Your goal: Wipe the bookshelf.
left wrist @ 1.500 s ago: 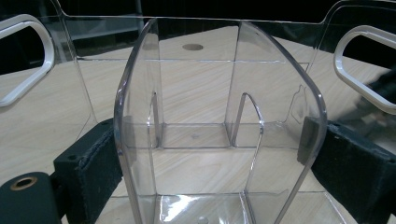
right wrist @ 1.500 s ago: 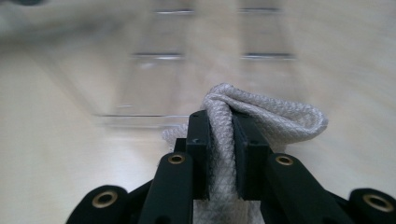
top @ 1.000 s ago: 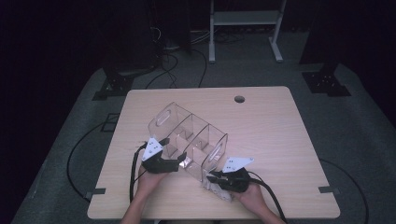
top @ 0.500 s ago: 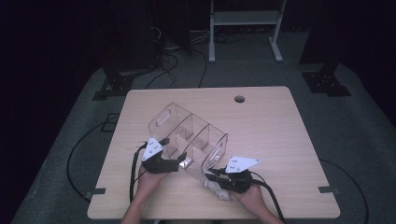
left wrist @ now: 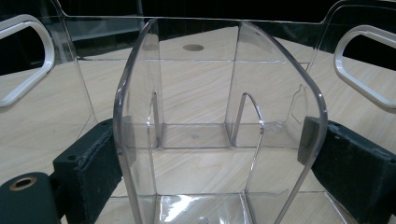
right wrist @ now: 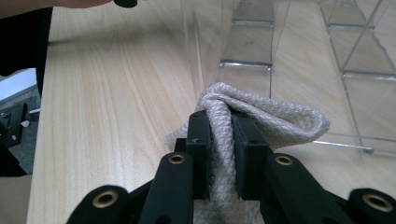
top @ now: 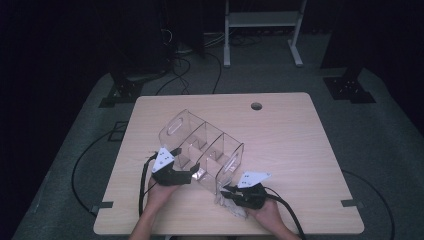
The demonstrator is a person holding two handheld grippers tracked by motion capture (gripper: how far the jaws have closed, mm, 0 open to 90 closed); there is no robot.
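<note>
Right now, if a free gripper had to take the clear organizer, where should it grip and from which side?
Probably a thin upright divider wall of the clear organizer, approached from its open near side, as the left gripper does: its fingers straddle the rounded wall, one per face. The walls are flat and thin, so they fit between fingers. The oval end handles are an alternative.

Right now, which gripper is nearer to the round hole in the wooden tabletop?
Left. The left gripper sits at the clear plastic divided organizer's near side, in line toward the round hole. The right gripper, shut on a grey woven cloth, is closer to the table's front edge.
</note>
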